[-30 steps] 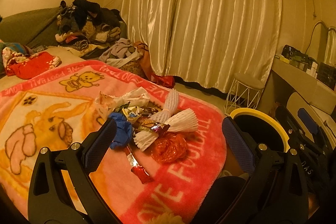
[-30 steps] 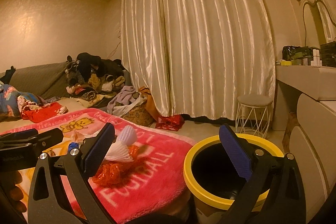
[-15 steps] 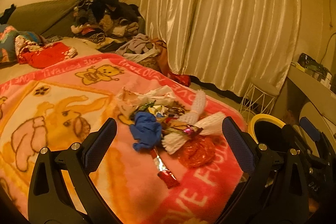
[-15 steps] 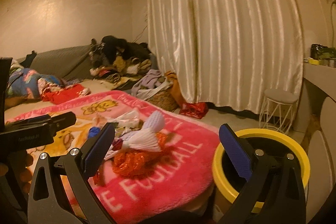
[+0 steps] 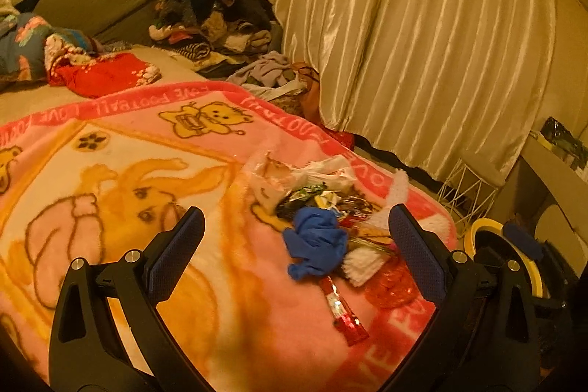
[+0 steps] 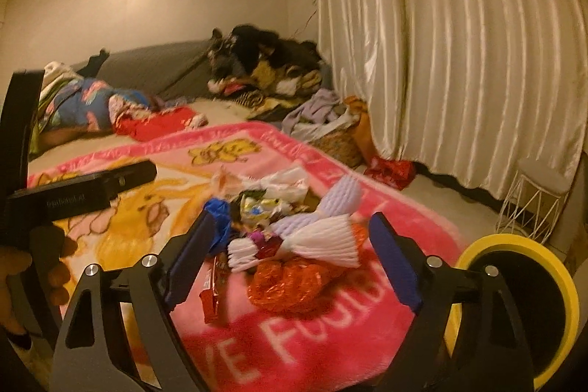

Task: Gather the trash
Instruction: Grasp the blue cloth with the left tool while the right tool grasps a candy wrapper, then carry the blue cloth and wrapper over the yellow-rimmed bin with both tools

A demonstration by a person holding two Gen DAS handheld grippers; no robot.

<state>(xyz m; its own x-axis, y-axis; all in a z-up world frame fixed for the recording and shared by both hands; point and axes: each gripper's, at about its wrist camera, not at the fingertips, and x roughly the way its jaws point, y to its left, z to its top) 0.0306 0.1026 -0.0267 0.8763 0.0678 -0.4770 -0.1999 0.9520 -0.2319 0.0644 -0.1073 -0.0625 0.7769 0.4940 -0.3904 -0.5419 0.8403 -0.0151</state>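
Right wrist view first: the right hand-held gripper hovers low over the trash pile, its jaws closing in but not pressing on anything yet. The white foam fruit net and the crumpled orange-red wrapper sit right between the blue pads, with a blue crumpled glove just beside the left pad and a red snack stick wrapper lying below it. Behind those there's a heap of foil wrappers and a white plastic bag. All of it lies on the pink cartoon blanket on the bed. The yellow-rimmed trash bin stands just off the blanket's corner, at the right.

Left wrist view: the left hand-held gripper is spread wide with nothing held, aimed at the same pile from further left. The glove is nearest its right pad. A person's hand shows at the left edge of the right wrist view, wrapped around that gripper's handle.

Further out: a pile of clothes at the far end of the bed, cream curtains, and a white wire stool by the wall.
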